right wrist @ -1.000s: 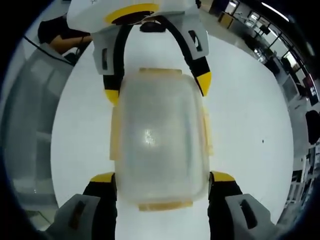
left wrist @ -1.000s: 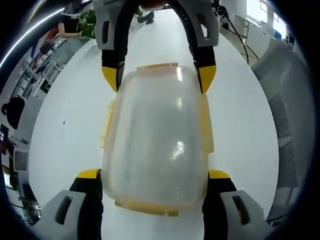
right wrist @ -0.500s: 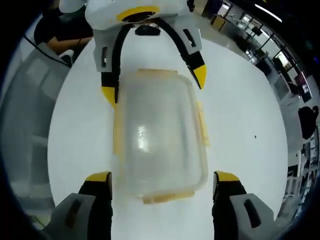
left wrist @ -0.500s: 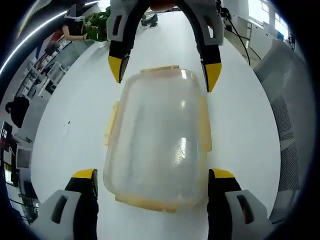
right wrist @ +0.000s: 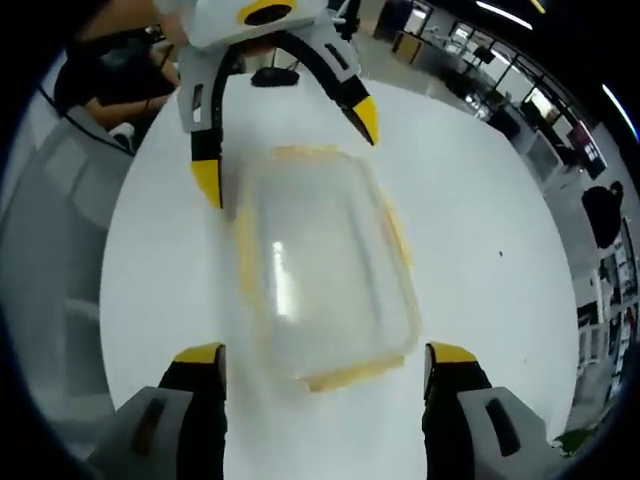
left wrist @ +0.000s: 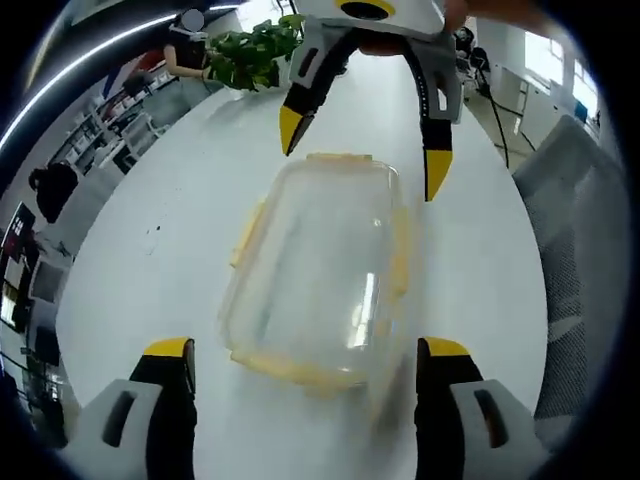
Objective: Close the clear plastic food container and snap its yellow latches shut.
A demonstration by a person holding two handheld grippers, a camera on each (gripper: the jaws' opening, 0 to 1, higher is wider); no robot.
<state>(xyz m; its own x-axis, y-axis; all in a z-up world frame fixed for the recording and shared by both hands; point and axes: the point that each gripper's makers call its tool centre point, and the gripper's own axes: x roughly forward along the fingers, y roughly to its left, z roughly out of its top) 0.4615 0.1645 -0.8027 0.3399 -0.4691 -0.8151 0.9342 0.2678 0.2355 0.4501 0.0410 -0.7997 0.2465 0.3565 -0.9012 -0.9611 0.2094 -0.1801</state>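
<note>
My left gripper (left wrist: 300, 350) has its jaws spread wide, gripping nothing; my right gripper (right wrist: 325, 355) is likewise spread, clear of everything. Between them on the white table (left wrist: 150, 300) lies the clear container (left wrist: 320, 270), lid on, yellow latches (left wrist: 248, 232) along its edges. Its long axis runs from one gripper toward the other, slightly skewed.

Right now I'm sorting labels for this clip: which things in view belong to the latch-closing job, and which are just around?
Job:
container
yellow latches
left gripper, open
right gripper, open

Just around:
white table
potted plant
grey chair
</note>
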